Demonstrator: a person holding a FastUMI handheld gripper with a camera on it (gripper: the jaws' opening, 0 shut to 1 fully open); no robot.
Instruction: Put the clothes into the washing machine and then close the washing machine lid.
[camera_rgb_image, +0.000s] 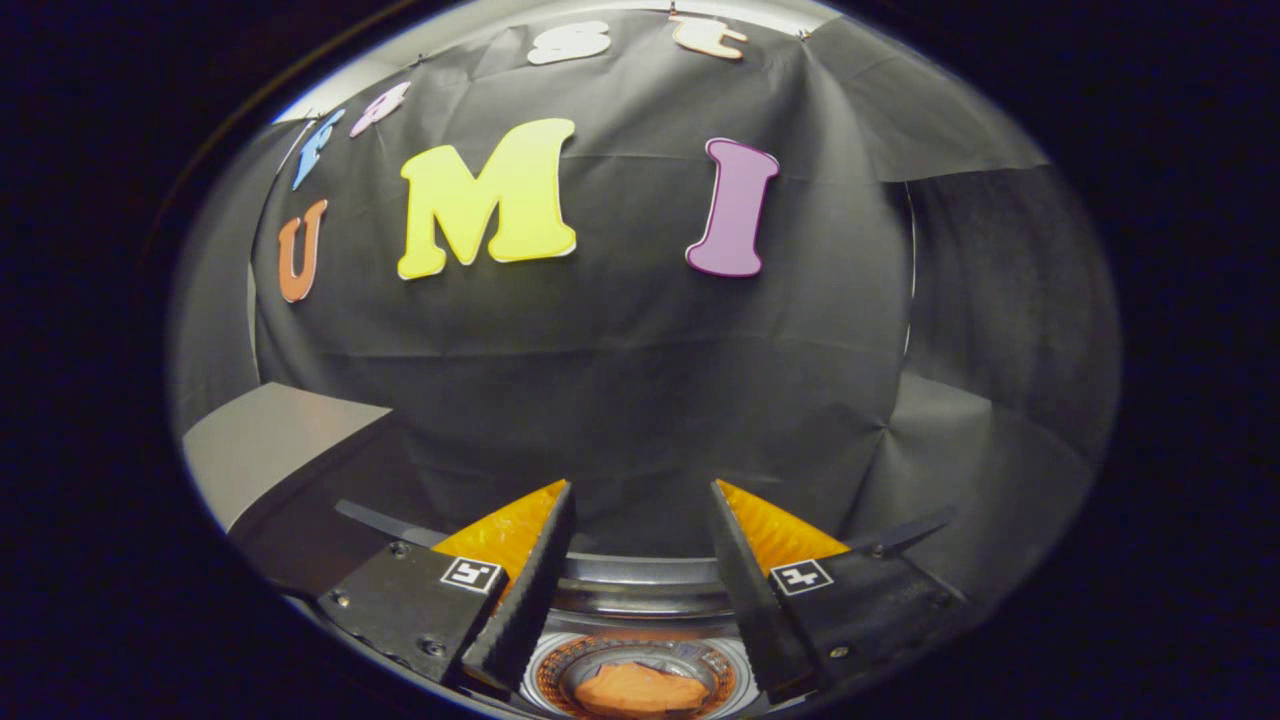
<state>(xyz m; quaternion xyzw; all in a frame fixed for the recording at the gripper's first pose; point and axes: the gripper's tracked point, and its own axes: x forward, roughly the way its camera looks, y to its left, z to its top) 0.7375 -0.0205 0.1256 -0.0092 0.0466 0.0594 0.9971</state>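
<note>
Below and between the fingers, an orange, crumpled piece of cloth (640, 690) lay at the bottom of a round metal washing-machine drum (640, 600) with a pale ring around its opening. The gripper (640, 495) hung above that opening with its fingers spread apart and nothing between them, the tips aimed forward at the black cloth wall (620, 400) beyond. A grey flat panel (270, 450) stood off to the gripper's left, near the wall; whether it belonged to the machine could not be told. The machine's lid could not be made out.

Judging by the cloth resting inside the drum, the loading part of the task looked done or close to done, and the lid was probably what remained. The risk from there lay in the closing move: with the lid's edge not visible ahead of the fingers, they could come in on the wrong part or pinch only a thin edge and slip off. A lid released early could drop hard. Any fold of cloth riding up over the rim could also be trapped and keep the lid from seating.
</note>
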